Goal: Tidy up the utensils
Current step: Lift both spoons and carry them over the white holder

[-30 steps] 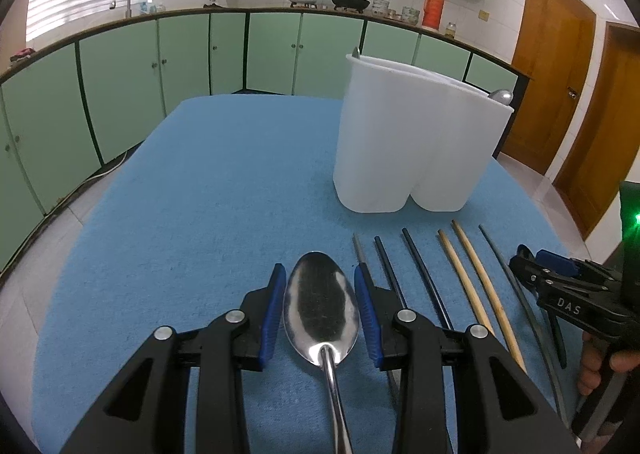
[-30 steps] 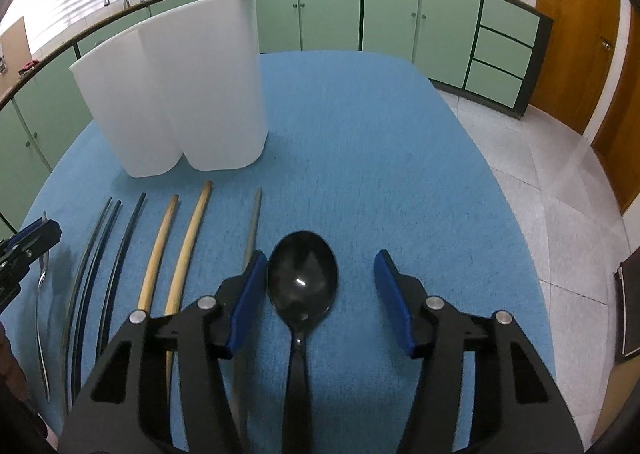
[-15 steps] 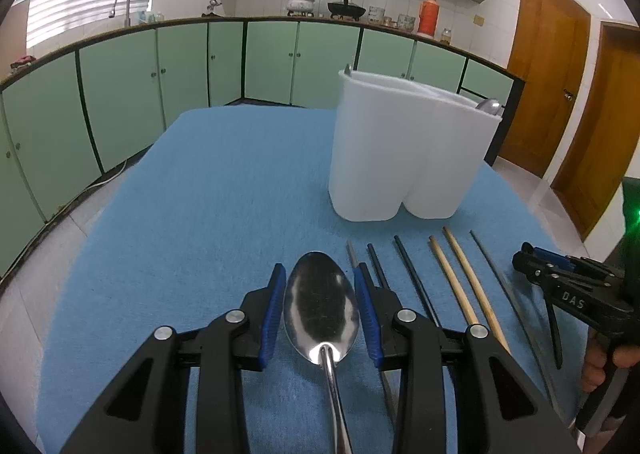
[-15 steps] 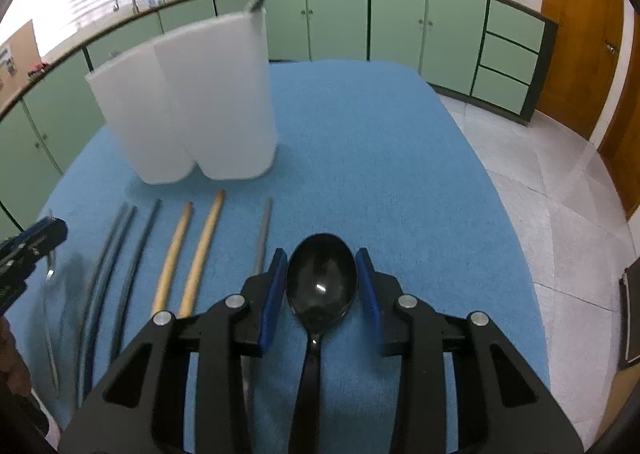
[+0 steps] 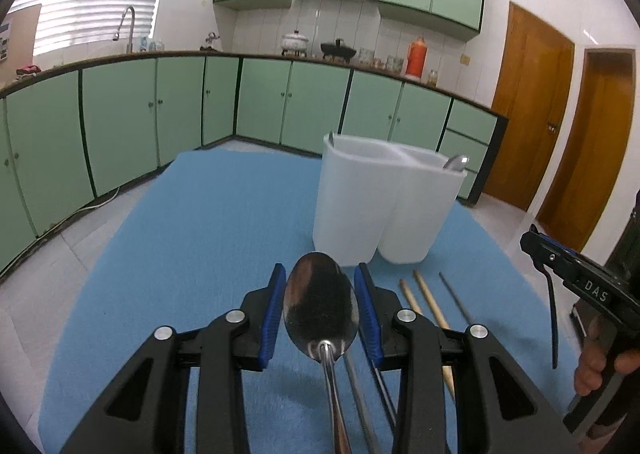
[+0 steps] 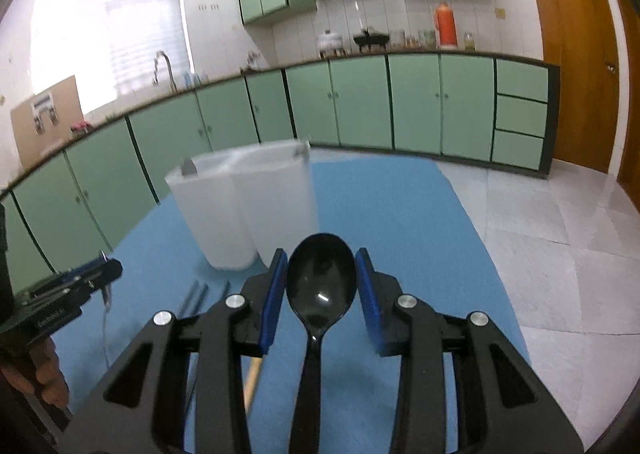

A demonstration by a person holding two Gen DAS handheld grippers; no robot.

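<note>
My left gripper (image 5: 320, 274) is shut on the bowl of a metal spoon (image 5: 320, 302), held above the blue table (image 5: 200, 234). My right gripper (image 6: 321, 258) is shut on the bowl of a black spoon (image 6: 322, 282), also lifted off the cloth. A white two-compartment holder (image 5: 360, 206) stands just beyond both grippers, also visible as the holder (image 6: 256, 206) in the right wrist view. A metal spoon tip (image 5: 456, 162) sticks out of its right compartment. Wooden chopsticks (image 5: 426, 300) and a grey stick (image 5: 454, 298) lie on the cloth between the grippers.
Dark chopsticks (image 6: 196, 294) lie on the cloth left of the right gripper. Green kitchen cabinets (image 5: 280, 106) run behind the table, and wooden doors (image 5: 532, 102) stand at the right. A hand (image 5: 600, 370) holds the other gripper at the right edge of the left wrist view.
The right gripper's jaws closed on the black spoon, then lifted it. The left gripper rose with the metal spoon. Both views tilted up toward the holder.
</note>
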